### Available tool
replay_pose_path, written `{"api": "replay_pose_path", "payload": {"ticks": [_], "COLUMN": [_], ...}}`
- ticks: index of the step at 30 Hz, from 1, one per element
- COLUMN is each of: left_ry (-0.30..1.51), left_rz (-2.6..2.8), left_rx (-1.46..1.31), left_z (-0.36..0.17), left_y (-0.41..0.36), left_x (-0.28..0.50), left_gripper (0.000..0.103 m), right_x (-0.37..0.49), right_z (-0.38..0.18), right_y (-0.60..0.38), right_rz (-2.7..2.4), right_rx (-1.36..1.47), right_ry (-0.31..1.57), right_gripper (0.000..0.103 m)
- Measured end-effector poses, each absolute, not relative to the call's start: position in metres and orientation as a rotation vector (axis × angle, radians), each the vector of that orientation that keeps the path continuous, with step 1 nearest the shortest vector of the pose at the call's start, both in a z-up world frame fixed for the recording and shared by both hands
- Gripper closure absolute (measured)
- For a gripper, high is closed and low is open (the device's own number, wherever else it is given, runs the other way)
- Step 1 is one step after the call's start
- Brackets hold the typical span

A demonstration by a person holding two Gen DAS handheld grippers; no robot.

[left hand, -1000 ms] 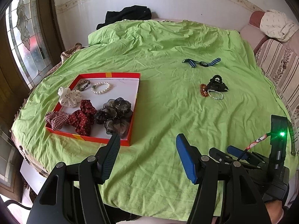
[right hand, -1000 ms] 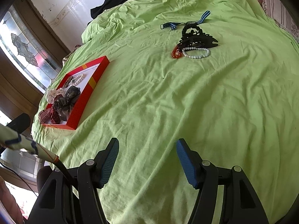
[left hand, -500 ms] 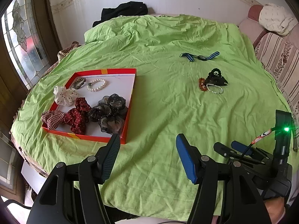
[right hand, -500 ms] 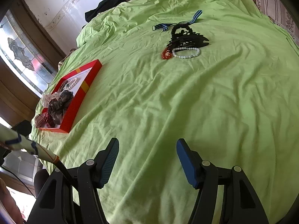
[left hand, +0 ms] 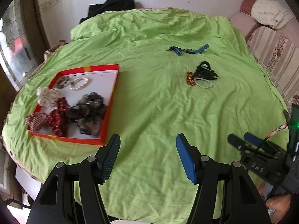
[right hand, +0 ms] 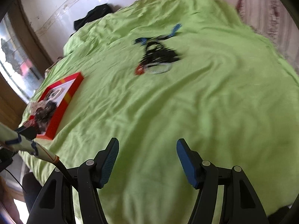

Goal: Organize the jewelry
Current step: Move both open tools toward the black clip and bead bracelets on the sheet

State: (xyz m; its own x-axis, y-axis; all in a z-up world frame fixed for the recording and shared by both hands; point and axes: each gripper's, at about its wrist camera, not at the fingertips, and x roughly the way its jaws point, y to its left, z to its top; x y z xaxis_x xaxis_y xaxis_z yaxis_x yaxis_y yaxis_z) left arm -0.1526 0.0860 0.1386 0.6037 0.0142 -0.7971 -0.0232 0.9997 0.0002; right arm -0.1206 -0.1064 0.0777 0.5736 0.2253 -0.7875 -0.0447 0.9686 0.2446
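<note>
A red box (left hand: 110,97) (right hand: 61,102) lies on the green sheet at the left, holding scrunchies (left hand: 87,110), a pearl bracelet (left hand: 80,83) and a beaded bracelet (left hand: 62,81). Further right lie a black hair claw (left hand: 205,71) (right hand: 160,54), an orange bracelet (left hand: 190,78) (right hand: 139,70) and a pale bead bracelet (left hand: 205,84) (right hand: 158,70). Behind them is a blue striped watch (left hand: 188,50) (right hand: 158,35). My left gripper (left hand: 147,156) is open over the sheet near the box's front corner. My right gripper (right hand: 147,160) (left hand: 243,140) is open and empty, well short of the claw.
The green sheet (left hand: 149,112) covers a round bed. A black garment (left hand: 110,5) lies at the far edge by the white wall. A striped sofa with a cream cloth (left hand: 271,15) stands at the right. A window (left hand: 13,56) is at the left.
Both views have shifted: the box and the loose jewelry sit lower and closer in the frames. The right wrist view has blurred as that hand swings. Both grippers stay open.
</note>
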Motion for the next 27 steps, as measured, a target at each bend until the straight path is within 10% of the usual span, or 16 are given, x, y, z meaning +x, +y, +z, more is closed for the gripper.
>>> {"api": "replay_pose_path", "payload": {"ticks": [27], "left_ry": [0.869], "left_rz": [-0.139], "left_rx": [-0.040], "left_z": [0.155], "left_y": [0.059], "left_x": [-0.186], "left_gripper": [0.042], "right_x": [-0.200], "right_z": [0.145], "right_y": [-0.141], "right_rz": [-0.026], "right_rx": [0.140], "right_ry": [0.848], "right_gripper": [0.031]}}
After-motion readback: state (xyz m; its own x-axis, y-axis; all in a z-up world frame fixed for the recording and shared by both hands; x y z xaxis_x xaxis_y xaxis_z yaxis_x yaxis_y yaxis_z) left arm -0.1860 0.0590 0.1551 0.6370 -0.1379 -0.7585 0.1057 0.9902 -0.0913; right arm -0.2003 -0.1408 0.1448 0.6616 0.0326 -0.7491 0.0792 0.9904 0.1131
